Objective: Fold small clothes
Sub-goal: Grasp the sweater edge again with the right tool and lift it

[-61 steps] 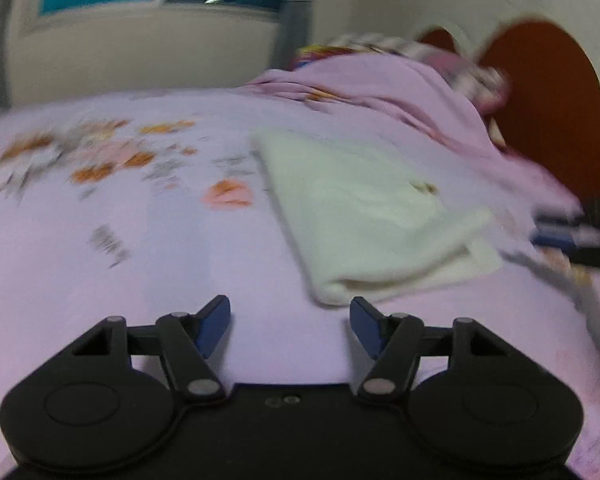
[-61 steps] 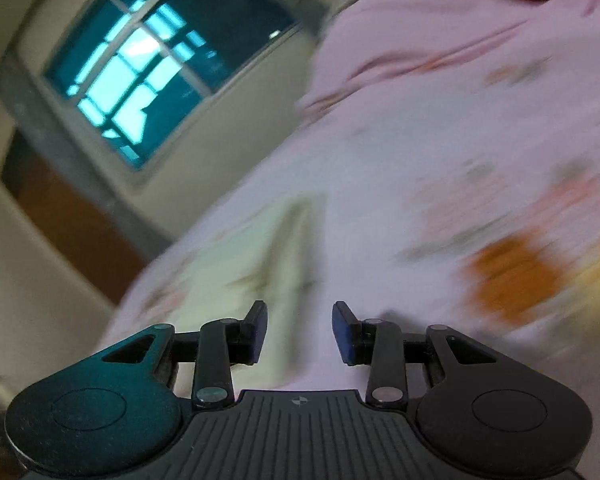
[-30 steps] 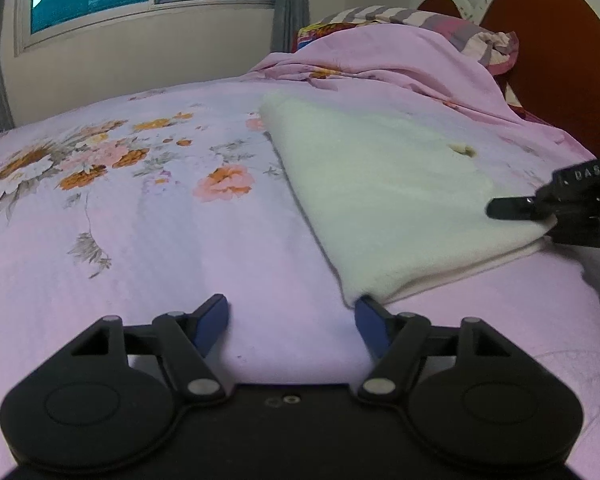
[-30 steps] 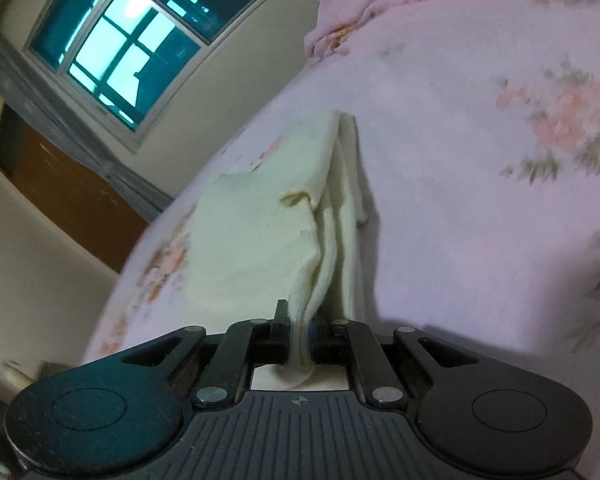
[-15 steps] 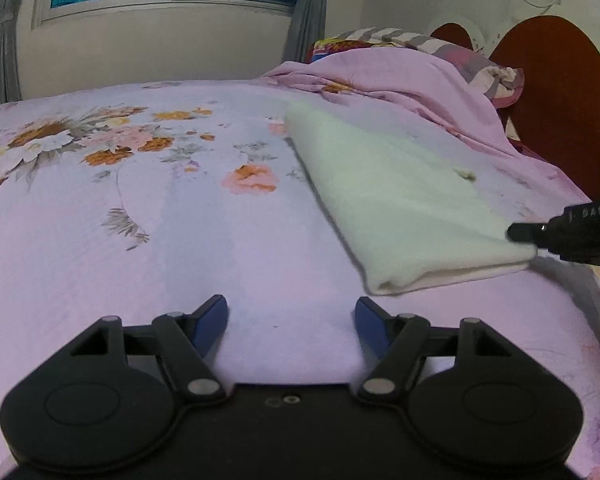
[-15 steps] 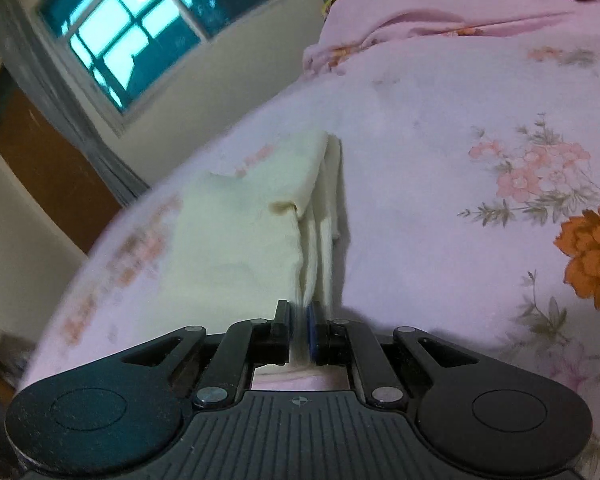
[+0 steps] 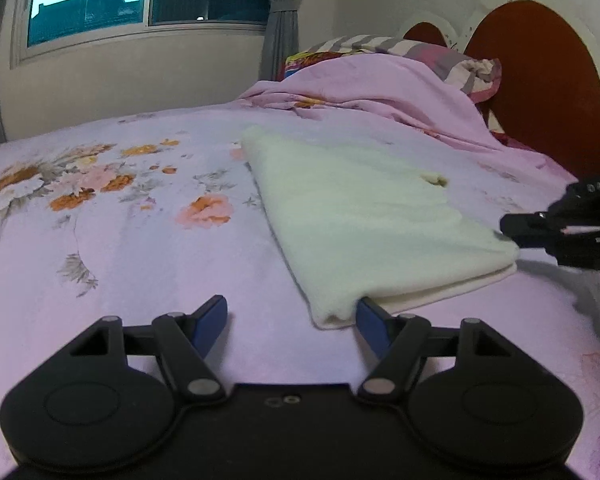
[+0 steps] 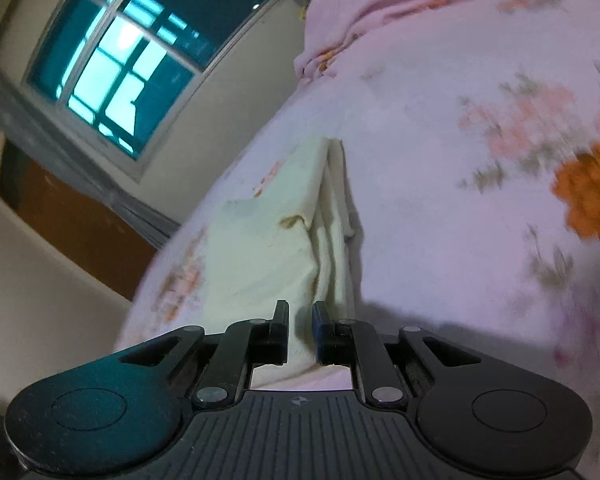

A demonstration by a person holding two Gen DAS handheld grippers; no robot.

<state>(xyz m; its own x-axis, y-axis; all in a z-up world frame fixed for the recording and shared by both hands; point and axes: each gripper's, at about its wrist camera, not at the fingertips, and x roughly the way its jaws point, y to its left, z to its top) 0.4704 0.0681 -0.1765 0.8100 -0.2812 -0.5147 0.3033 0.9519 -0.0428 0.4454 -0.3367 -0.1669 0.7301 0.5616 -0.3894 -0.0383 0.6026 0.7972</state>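
Two claws are at work over one bed [image 7: 140, 248], and there is a single piece of clothing on it. Nearest is the left claw [image 7: 292, 316], low over the flowered sheet with its two blue-padded fingers [image 7: 374, 322] spread wide and nothing between them; the right-hand finger's tip sits just at the near corner of the cream garment [image 7: 364, 216], touching or almost touching its edge. That garment lies flat and folded on the pink sheet, layers stacked along its near edge, with a small brownish mark on top. At its far right corner the right claw [image 8: 300, 330] comes in from the side, its fingers drawn close together with a fold of the cream cloth pinched between them; from the left view only the black tip of it shows, the rest cut off by the frame. The right view is blurred, so the cloth's layers are hard to count. Beyond lie one rumpled pink blanket [image 7: 380, 88], one striped pillow [image 7: 440, 56], a dark red headboard [image 7: 540, 92], and one window [image 7: 148, 0] with grey curtains.
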